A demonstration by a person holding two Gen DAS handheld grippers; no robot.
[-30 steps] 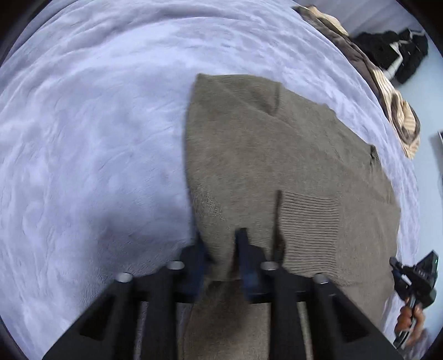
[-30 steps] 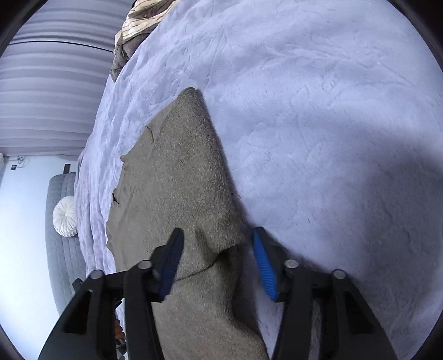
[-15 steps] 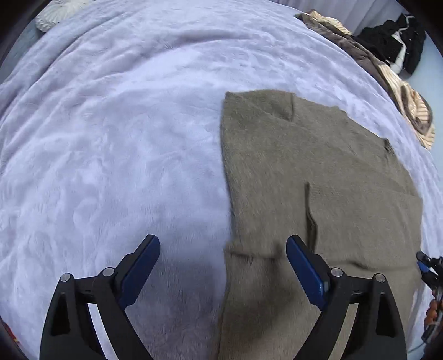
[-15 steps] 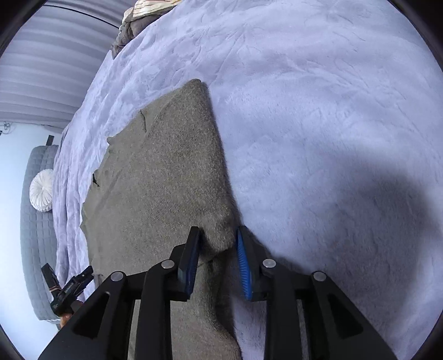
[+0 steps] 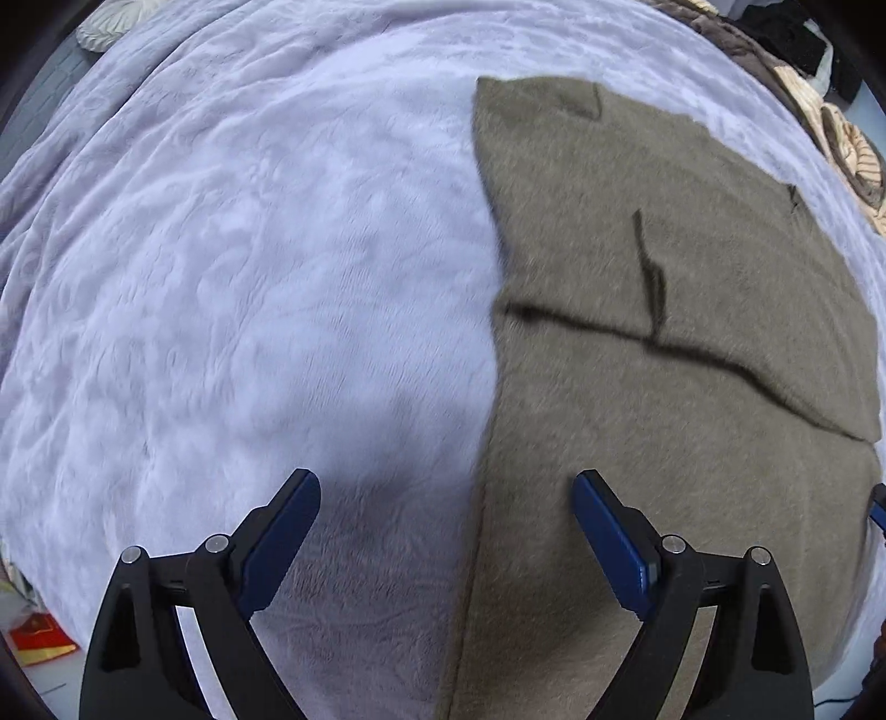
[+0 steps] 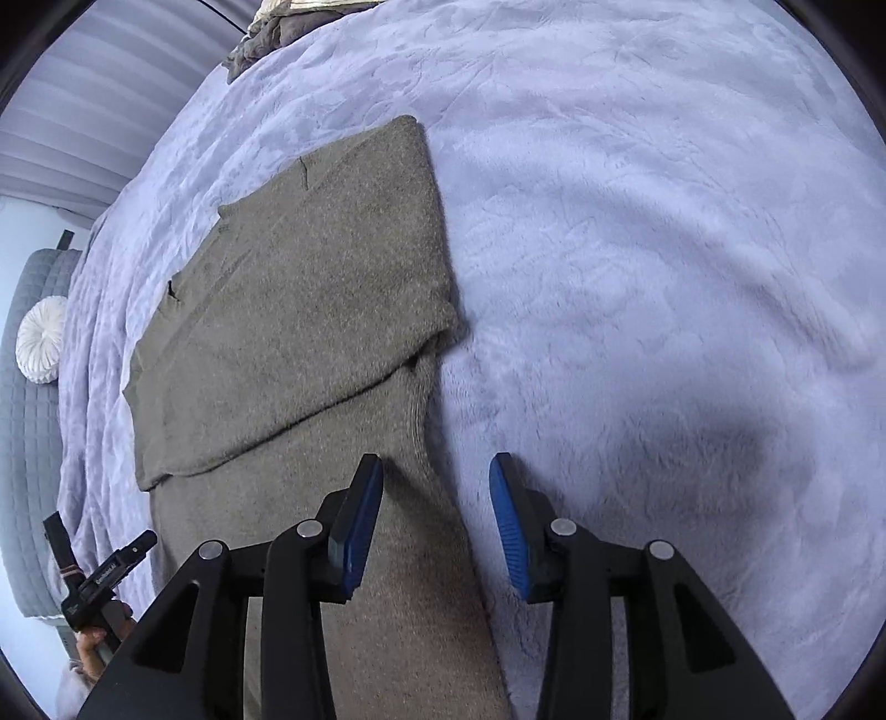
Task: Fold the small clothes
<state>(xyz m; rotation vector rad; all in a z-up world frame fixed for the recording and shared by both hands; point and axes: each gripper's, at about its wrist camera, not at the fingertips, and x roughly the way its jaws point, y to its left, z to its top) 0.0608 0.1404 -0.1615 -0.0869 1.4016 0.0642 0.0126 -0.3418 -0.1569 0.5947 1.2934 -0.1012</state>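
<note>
You're hovering the left gripper (image 5: 446, 531) wide open and the right gripper (image 6: 436, 523), jaws just opening, empty over the olive sweater (image 6: 293, 310) mid-blanket (image 6: 637, 221), risking snagging its fresh fold.

This is a bedroom in a home. A wide bed (image 6: 664, 221) fills both views, spread with a plush lavender blanket (image 5: 221, 277) embossed with a pattern. At one side stands a grey quilted headboard (image 6: 27, 415) with a round white pleated cushion (image 6: 40, 339) against it. Pale pleated curtains (image 6: 94, 111) hang beyond the bed's far edge. A striped brown and cream throw (image 5: 841, 144) lies bunched at the edge of the bed, with dark clothes (image 5: 786, 33) heaped past it. A knitted olive sweater (image 6: 288, 310) lies spread on the blanket.
</note>
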